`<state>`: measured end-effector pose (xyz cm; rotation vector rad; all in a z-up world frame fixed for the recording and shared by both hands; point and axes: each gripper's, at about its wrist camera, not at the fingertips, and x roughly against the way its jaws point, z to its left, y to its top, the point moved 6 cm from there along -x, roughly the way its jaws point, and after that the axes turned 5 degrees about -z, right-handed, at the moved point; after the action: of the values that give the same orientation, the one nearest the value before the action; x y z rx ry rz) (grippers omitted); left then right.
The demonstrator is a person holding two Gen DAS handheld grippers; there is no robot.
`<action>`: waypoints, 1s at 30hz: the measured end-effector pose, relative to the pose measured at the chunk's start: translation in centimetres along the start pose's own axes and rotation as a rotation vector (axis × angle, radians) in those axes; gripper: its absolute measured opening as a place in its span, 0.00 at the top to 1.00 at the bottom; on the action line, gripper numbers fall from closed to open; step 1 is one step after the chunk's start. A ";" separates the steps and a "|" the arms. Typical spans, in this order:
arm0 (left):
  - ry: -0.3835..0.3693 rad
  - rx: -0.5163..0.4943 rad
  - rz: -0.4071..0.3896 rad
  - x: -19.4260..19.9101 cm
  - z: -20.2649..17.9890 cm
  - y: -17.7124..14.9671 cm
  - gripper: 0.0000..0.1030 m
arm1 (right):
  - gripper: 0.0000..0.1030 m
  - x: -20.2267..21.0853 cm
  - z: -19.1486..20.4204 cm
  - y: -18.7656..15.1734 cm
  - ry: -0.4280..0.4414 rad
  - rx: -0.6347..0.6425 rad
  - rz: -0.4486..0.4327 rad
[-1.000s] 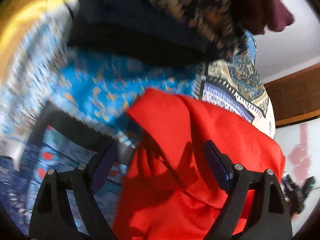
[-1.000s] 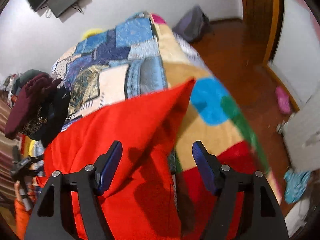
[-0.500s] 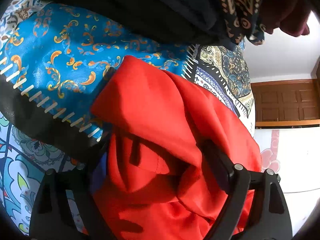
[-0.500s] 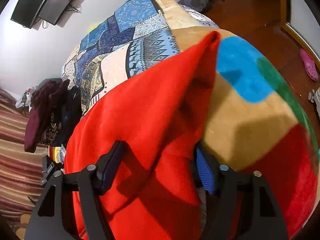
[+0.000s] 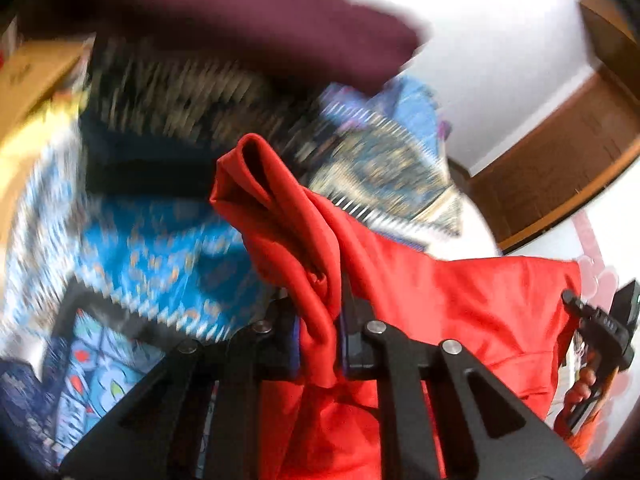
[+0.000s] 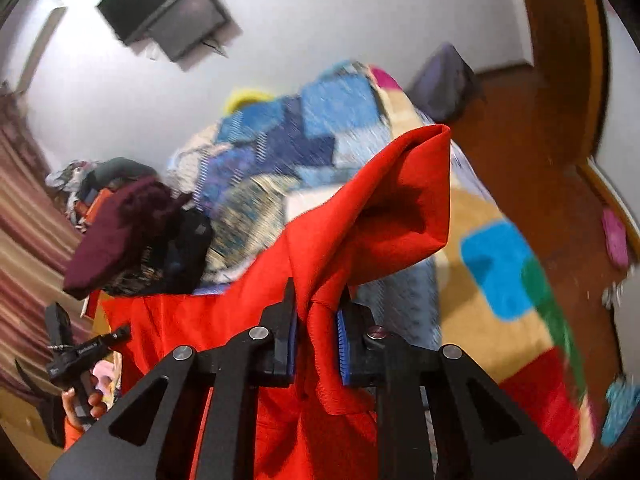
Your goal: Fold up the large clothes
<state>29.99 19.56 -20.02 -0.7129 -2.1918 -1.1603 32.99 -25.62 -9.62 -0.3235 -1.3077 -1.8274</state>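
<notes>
A large red garment (image 5: pixel 460 300) hangs stretched between my two grippers above a bed. My left gripper (image 5: pixel 320 320) is shut on one bunched corner of it; the corner sticks up past the fingertips. My right gripper (image 6: pixel 316 312) is shut on the other corner of the red garment (image 6: pixel 360 216), which also flops up and over. Each view shows the other hand-held gripper at the far end of the cloth, in the left wrist view (image 5: pixel 600 328) and in the right wrist view (image 6: pixel 76 352).
A patchwork bedspread (image 6: pixel 280 148) with blue, tan and green blocks covers the bed. A pile of dark and maroon clothes (image 6: pixel 128 224) lies on its left side, also showing in the left wrist view (image 5: pixel 240 20). Wooden floor (image 6: pixel 520 128), a wall TV (image 6: pixel 172 12), a dark bag (image 6: pixel 444 76).
Both grippers were open around the red garment's corners on the bed. They have closed on the corners and lifted the garment off the bedspread.
</notes>
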 end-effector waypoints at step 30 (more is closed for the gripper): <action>0.198 -0.108 0.043 -7.1 1.3 2.9 0.75 | 0.80 -10.2 -5.9 2.0 -0.179 -0.020 0.151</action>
<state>36.71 20.75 -23.87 -0.6562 -1.9539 -1.2776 42.21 -26.01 -17.24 -0.5927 -1.3476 -1.7164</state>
